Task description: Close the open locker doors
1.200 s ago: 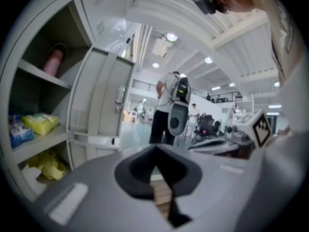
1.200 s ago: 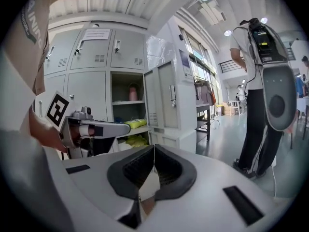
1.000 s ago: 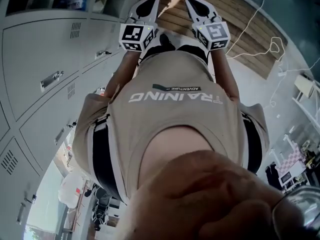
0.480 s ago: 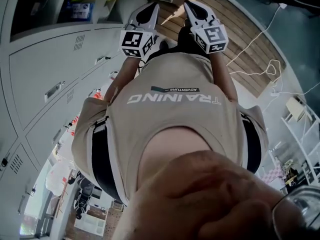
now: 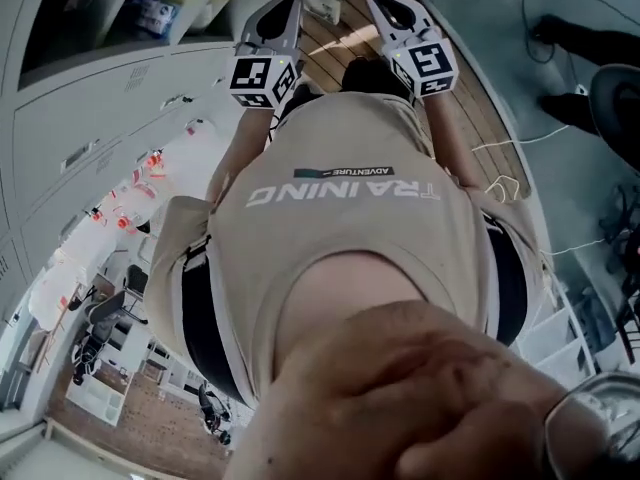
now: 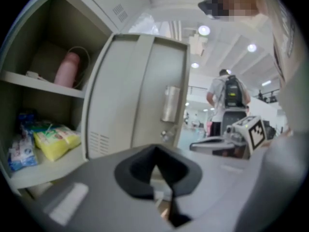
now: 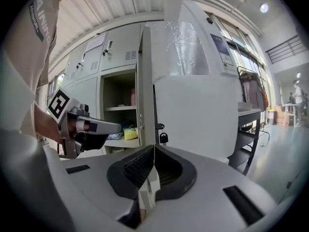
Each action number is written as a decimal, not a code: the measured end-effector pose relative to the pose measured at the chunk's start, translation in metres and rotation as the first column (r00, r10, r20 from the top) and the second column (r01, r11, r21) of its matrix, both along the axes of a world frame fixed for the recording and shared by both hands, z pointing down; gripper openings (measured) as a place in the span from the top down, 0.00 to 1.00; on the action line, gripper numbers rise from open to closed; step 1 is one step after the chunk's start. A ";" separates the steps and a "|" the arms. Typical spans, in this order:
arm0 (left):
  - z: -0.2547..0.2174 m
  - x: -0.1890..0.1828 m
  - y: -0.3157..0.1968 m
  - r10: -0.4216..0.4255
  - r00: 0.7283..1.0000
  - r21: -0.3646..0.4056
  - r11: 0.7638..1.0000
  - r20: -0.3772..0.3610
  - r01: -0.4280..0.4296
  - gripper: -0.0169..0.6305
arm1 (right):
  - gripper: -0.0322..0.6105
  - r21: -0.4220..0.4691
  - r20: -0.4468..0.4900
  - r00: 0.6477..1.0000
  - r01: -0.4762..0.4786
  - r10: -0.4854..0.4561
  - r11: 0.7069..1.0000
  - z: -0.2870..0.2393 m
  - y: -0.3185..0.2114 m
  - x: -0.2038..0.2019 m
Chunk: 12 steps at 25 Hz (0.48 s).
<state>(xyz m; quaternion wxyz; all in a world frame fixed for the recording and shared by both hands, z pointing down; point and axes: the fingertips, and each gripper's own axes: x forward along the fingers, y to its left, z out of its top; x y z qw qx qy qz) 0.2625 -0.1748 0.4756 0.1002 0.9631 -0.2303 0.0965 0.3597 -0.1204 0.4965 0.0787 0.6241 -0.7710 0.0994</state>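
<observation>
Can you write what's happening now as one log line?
left gripper: shut, empty | right gripper: shut, empty | locker door: open | inside: pink bottle, yellow packet

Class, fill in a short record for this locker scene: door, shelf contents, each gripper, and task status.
Door: locker door open, swung out from its compartment
Upper shelf: pink bottle
Lower shelf: yellow packet, blue packet
Left gripper: jaws together, holding nothing
Right gripper: jaws together, holding nothing
Task status: door not yet closed
</observation>
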 end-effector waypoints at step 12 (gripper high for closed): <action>-0.037 -0.008 0.007 -0.315 0.949 -0.034 0.948 0.027 0.316 0.97 | 0.93 0.021 -0.011 0.955 0.296 -0.296 0.955 -0.057 -0.043 0.017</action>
